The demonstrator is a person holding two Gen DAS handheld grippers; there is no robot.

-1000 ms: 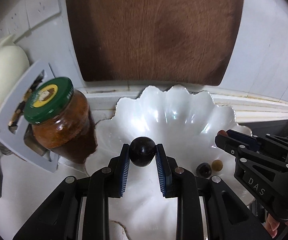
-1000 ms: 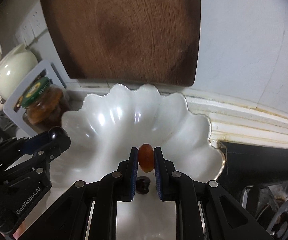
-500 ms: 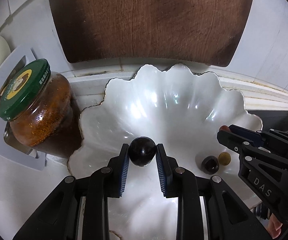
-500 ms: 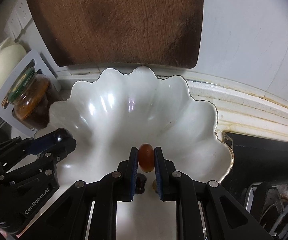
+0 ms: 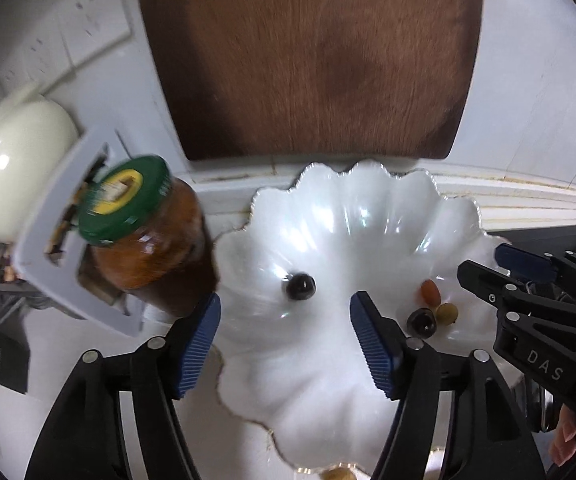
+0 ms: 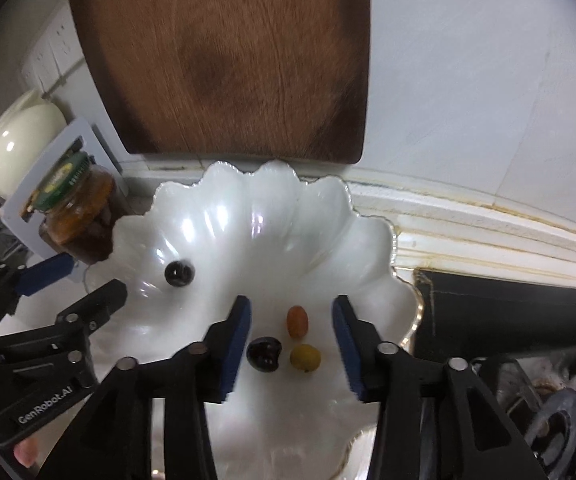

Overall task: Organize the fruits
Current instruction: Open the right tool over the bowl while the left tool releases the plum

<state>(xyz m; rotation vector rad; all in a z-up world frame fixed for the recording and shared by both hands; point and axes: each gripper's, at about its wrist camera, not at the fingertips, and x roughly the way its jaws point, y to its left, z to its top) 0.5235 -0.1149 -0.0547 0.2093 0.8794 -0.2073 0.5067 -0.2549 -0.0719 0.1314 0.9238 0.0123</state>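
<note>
Both tongs, left (image 5: 286,344) and right (image 6: 291,344), were opening, empty, above the scalloped white porcelain bowl (image 6: 327,216), a round dark fruit (image 5: 299,286) and oval red fruit (image 6: 297,321) lying inside; withdrawing and fetching more fruit seemed next.

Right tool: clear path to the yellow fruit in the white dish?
Probably yes. The yellow fruit lies in the open between the opening jaws of the right tool; a dark fruit and red fruit sit close beside it.

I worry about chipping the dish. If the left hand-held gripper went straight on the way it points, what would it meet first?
Probably the dark round fruit, which lies free between the opening jaws of the left hand-held gripper, then the white scalloped dish beneath it; depth is unclear.
</note>
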